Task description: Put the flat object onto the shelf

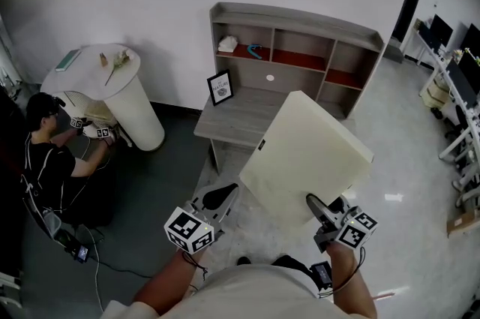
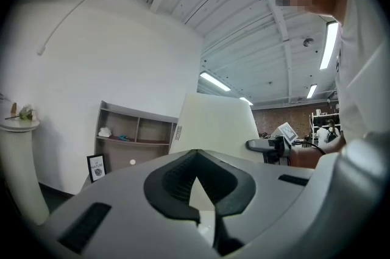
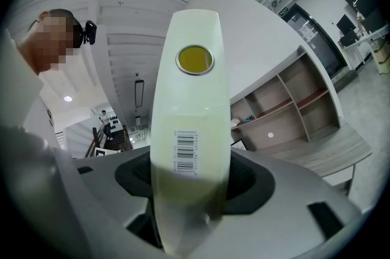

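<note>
Flat board [image 1: 304, 156] is held tilted above the floor, near side of the shelf [image 1: 300, 16] and desk [image 1: 240, 121]. Right gripper [image 1: 316, 205] is clamped on its near right edge. Left gripper [image 1: 227, 191] fingers are seen together, just beside the near left corner; contact cannot be told.

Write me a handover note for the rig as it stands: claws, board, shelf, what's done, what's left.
Right gripper: claw clamped on the edge of the cream board, by the barcode label.
Left gripper: claw looks closed, clamping nothing; tip at the board's near corner, contact unclear.
Board: held tilted in the air, short of the desk; the shelf unit stands on the desk against the wall.
Done: board picked up. Left: set it on the shelf.
</note>
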Motion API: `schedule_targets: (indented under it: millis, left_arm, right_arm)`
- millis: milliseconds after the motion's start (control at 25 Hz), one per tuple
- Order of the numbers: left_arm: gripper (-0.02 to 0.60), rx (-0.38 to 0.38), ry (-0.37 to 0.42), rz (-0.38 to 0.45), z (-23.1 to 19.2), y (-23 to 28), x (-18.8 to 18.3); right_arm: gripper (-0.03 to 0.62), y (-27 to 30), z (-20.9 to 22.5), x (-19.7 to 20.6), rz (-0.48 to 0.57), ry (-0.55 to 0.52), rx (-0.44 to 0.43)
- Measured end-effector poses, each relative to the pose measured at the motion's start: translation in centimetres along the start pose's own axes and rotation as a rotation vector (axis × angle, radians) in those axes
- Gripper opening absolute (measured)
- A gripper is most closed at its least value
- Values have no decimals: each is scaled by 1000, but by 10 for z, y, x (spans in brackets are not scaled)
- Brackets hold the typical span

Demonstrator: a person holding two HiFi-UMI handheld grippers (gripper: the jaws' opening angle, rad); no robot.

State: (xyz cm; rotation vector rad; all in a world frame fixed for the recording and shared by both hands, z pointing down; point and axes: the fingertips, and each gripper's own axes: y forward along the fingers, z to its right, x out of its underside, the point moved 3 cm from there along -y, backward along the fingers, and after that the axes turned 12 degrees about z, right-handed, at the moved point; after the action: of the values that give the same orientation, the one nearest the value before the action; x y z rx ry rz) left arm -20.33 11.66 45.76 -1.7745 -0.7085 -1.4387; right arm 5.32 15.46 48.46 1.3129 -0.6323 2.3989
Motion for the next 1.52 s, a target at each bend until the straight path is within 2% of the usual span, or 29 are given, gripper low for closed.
schedule_targets:
  millis: [360,680,1080,1520]
  left_arm:
    - [12,-23,-12,-20,-44,14,12]
    - [12,-65,-1,-15,-81,48,20]
    - [12,-108,1,-36,-129,150,28]
    - [12,-126,31,-18,-172,304,37]
  right_arm:
    - [284,50,29,14,-14,35,-10]
    - [284,99,71,4,-36,31,-74]
    - [284,172,157,-42,-78,21,-144]
    - [284,240,273,-128,-83,-28,-210]
